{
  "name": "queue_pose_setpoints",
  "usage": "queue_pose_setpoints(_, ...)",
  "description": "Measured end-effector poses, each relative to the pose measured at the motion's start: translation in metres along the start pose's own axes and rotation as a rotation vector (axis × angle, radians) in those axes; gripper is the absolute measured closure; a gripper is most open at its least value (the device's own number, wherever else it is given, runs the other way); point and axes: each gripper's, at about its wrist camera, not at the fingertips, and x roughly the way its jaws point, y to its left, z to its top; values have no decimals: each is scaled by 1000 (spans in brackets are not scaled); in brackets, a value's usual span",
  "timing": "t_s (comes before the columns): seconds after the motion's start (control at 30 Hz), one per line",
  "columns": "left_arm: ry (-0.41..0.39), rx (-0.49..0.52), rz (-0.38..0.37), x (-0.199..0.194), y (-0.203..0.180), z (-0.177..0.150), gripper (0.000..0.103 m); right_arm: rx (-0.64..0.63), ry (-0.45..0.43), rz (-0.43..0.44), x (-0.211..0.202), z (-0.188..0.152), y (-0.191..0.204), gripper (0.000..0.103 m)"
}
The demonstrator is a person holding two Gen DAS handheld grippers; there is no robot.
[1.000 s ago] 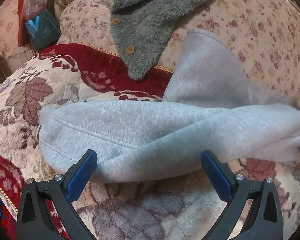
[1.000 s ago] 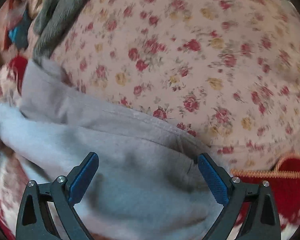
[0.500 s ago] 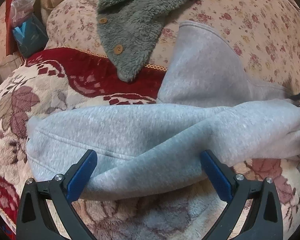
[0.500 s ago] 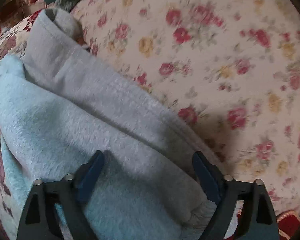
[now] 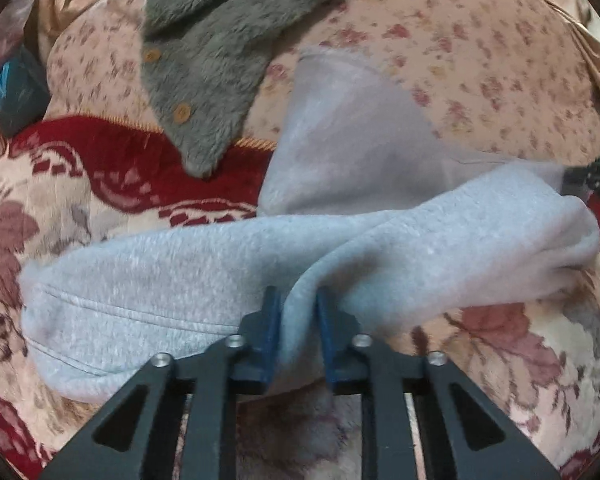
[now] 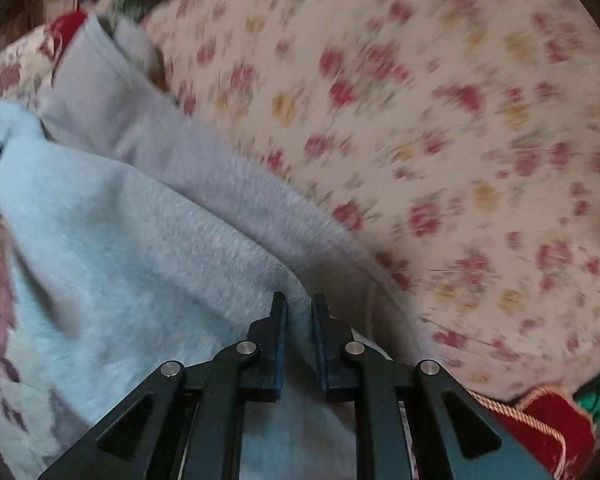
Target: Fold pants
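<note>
Two tongs, left (image 5: pixel 296 308) and right (image 6: pixel 299 312), pinch one pair of grey pants (image 5: pixel 160 280).

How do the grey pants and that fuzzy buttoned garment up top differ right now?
The light grey fleece pants are smooth-knit and pale; the dark grey-green fuzzy garment is shaggy and darker, with tan buttons. The pants lie bunched across the patterned blanket and are pinched by the left claw and the right claw; the fuzzy garment lies untouched, draped over the floral cushion. Both are soft clothes.
</note>
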Motion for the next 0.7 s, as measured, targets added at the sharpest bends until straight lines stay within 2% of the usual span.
queue_pose_setpoints(0.1,-7,0,-26,-12,2,-2,91,46,-76,-20,-49,-13,3,91)
queue_pose_setpoints(0.17,-11,-11,-45,-20,4,-6,92,57,-97,-29,-76,-6,-10,91)
queue_pose_setpoints(0.27,-19,-19,-61,-32,6,-13,93,75,-148,-33,-116,-11,-4,91)
queue_pose_setpoints(0.4,-18,-10,-79,-49,5,-32,93,121,-170,-19,-160,-55,16,91)
queue_pose_setpoints(0.53,-7,-35,-107,-63,10,-51,93,184,-141,1,-176,-111,41,91)
queue_pose_setpoints(0.6,7,-49,-118,-67,11,-62,92,231,-98,13,-163,-139,51,91)
queue_pose_setpoints(0.7,29,-58,-107,-68,10,-75,92,285,-42,27,-142,-163,63,90)
